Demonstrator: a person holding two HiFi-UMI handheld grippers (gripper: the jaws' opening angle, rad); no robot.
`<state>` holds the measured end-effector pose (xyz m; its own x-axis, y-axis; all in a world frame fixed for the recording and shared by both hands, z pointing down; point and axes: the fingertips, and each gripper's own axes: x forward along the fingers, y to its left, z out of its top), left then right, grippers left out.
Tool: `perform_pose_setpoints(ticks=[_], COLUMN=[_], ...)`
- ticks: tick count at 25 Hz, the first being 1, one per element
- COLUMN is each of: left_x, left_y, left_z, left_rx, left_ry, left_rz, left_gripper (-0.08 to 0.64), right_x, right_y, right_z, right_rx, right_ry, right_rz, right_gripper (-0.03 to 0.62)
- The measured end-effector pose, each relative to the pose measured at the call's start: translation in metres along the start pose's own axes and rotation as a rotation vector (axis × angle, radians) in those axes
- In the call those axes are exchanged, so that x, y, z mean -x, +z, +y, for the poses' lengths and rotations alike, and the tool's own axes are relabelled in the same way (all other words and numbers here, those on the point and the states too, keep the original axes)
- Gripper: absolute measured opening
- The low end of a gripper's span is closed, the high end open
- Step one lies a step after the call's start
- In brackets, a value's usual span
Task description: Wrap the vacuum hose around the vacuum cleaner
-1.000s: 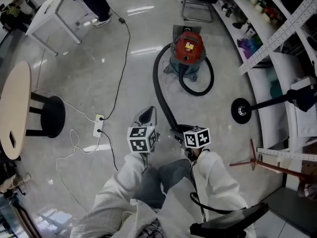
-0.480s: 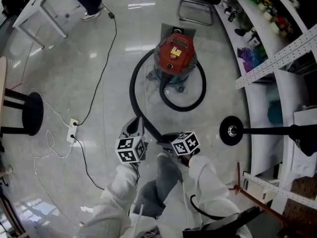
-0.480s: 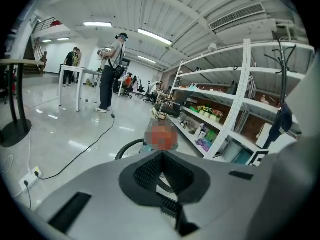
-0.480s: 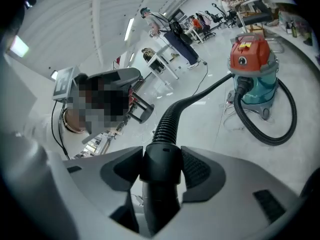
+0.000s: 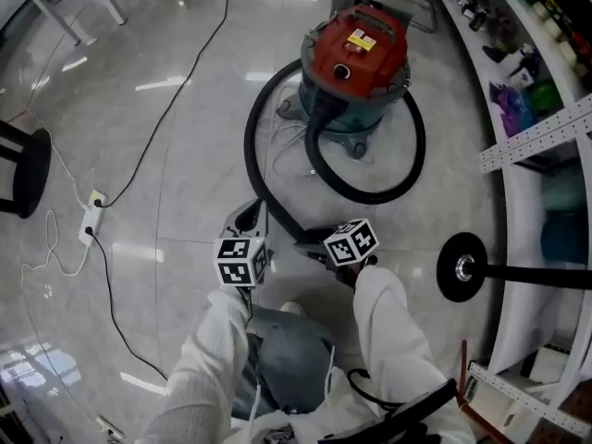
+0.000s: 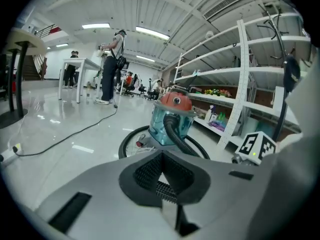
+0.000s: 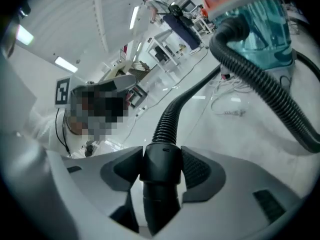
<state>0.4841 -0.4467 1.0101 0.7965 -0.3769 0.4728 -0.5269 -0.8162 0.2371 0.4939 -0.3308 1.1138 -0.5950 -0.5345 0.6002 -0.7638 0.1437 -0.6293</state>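
Observation:
The vacuum cleaner (image 5: 356, 58), with a red lid and a teal drum, stands on the glossy floor ahead of me. Its black ribbed hose (image 5: 254, 169) leaves the drum, arcs out to the left and runs back to my grippers; a second loop lies on the drum's right. My right gripper (image 5: 314, 246) is shut on the hose's smooth black end cuff (image 7: 160, 169). Just left of the hose, my left gripper (image 5: 252, 215) has its jaw tips together. In the left gripper view a short ribbed piece of hose (image 6: 165, 190) shows through the gap behind the tips.
A white power strip (image 5: 92, 218) with white and black cords lies on the floor to the left, beside a black stool (image 5: 23, 169). A round black stand base (image 5: 460, 268) and white shelving (image 5: 541, 132) are on the right. My knees (image 5: 287, 340) are below the grippers.
Both grippers have sunk toward the floor, the right one still on the hose end. The vacuum cleaner now looks larger and closer in the head view.

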Motion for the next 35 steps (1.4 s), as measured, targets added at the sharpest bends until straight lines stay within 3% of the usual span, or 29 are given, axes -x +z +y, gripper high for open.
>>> perform_pose_setpoints(ticks=[4,9,12,23,27,30,35], left_x=[-0.028,-0.038,-0.040,-0.032,-0.028,-0.020,0.017], left_y=[-0.060,-0.100,-0.108,-0.111,-0.100,-0.089,-0.061], left_z=[0.004,0.015,0.019,0.031,0.034,0.036,0.023], left_rx=[0.024,0.061,0.064,0.063,0.065,0.092,0.153], left_ry=[0.004,0.019,0.021,0.024,0.014,0.019,0.015], left_rz=[0.013,0.038,0.052,0.037,0.018,0.020,0.070], left_gripper=[0.002,0.002,0.002,0.002,0.001,0.002,0.002], right_x=[-0.039,-0.067,-0.076,-0.102,-0.097,-0.078,-0.005], right_y=[-0.035,-0.046,-0.059,-0.088,-0.084,-0.074,-0.064], right_z=[-0.048,-0.083,-0.098,-0.128,-0.134,-0.137,-0.127], right_rx=[0.034,0.089,0.136,0.294,0.283,0.265,0.067], right_ry=[-0.019,-0.068,-0.119,-0.295,-0.324,-0.397,-0.594], right_rz=[0.030,0.121,0.211,0.342,0.338,0.320,0.207], right_gripper=[0.236,0.236,0.236,0.238,0.253,0.296,0.313])
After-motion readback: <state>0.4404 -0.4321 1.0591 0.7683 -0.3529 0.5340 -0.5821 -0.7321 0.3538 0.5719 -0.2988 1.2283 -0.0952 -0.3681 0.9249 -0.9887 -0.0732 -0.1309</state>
